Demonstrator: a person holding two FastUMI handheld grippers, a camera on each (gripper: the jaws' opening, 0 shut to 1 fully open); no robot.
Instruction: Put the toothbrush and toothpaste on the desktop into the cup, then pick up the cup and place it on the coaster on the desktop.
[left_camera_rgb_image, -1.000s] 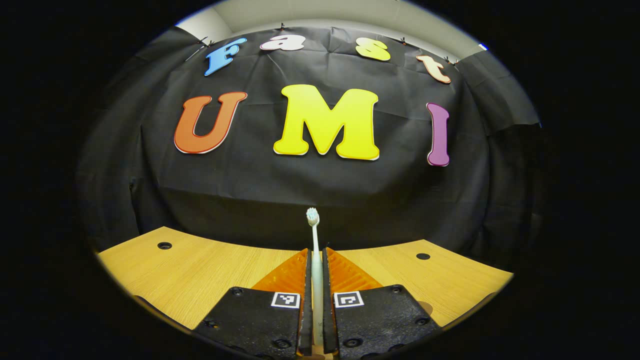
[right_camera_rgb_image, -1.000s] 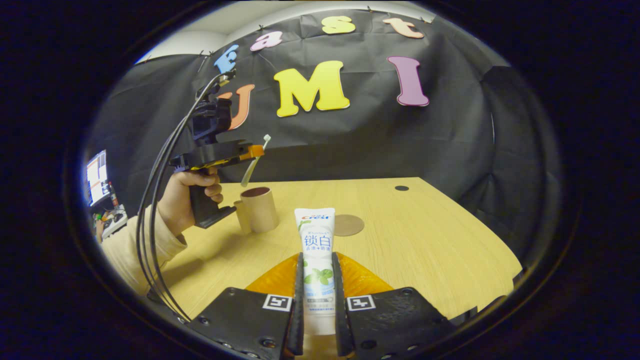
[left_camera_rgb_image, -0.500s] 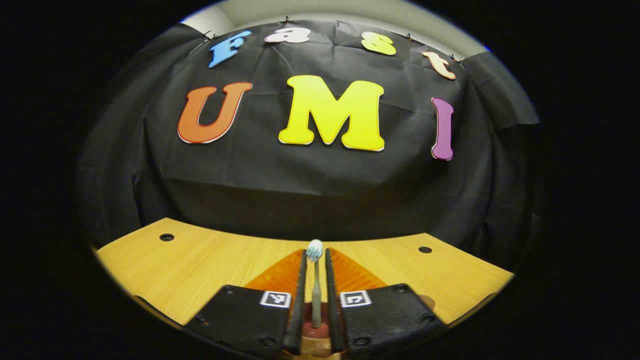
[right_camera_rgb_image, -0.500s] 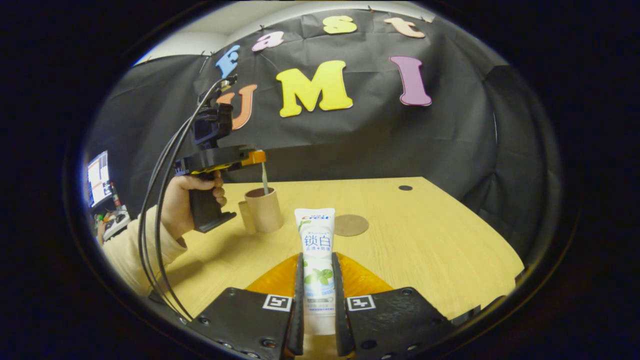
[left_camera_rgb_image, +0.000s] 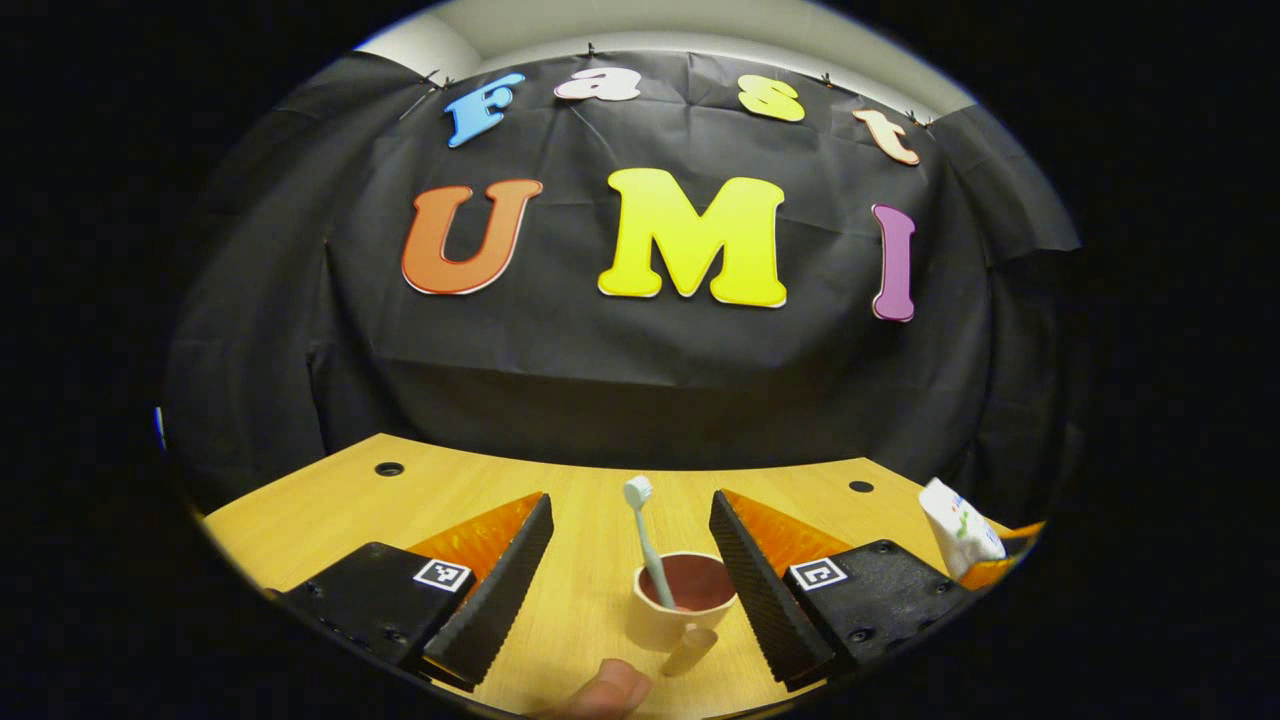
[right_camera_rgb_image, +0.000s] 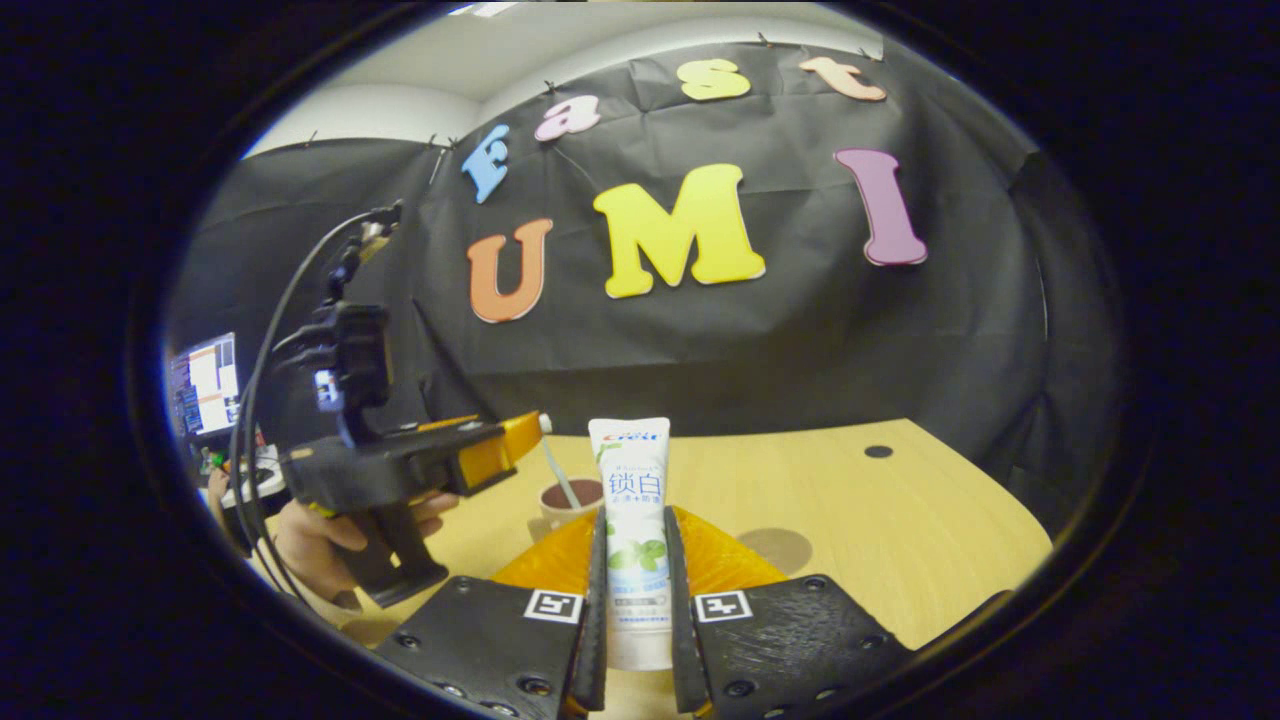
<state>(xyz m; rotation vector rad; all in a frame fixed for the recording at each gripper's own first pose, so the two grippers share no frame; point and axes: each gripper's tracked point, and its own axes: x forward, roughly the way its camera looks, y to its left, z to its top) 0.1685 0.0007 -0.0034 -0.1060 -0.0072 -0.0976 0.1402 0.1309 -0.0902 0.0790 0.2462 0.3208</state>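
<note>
A white toothbrush (left_camera_rgb_image: 645, 540) stands head-up in the tan cup (left_camera_rgb_image: 685, 605), free of any grip. My left gripper (left_camera_rgb_image: 630, 520) is open wide, one finger on each side of the cup and a little above it. In the right gripper view the same cup (right_camera_rgb_image: 565, 500) and toothbrush (right_camera_rgb_image: 558, 478) sit just under the left gripper (right_camera_rgb_image: 500, 455). My right gripper (right_camera_rgb_image: 635, 520) is shut on the white toothpaste tube (right_camera_rgb_image: 632, 470), held upright above the table. The tube's end (left_camera_rgb_image: 960, 535) shows at the right edge of the left gripper view. The round brown coaster (right_camera_rgb_image: 775, 548) lies right of the cup.
The wooden table (right_camera_rgb_image: 900, 520) has small round holes (left_camera_rgb_image: 388, 468) (left_camera_rgb_image: 861, 487) near its back edge. A hand (right_camera_rgb_image: 320, 530) holds the left gripper's handle, with cables rising from it. A lit monitor (right_camera_rgb_image: 205, 385) stands off the table's left side.
My left gripper opened and let the toothbrush go into the cup, then drew back a little. My right gripper carried the toothpaste up and closer to the cup.
</note>
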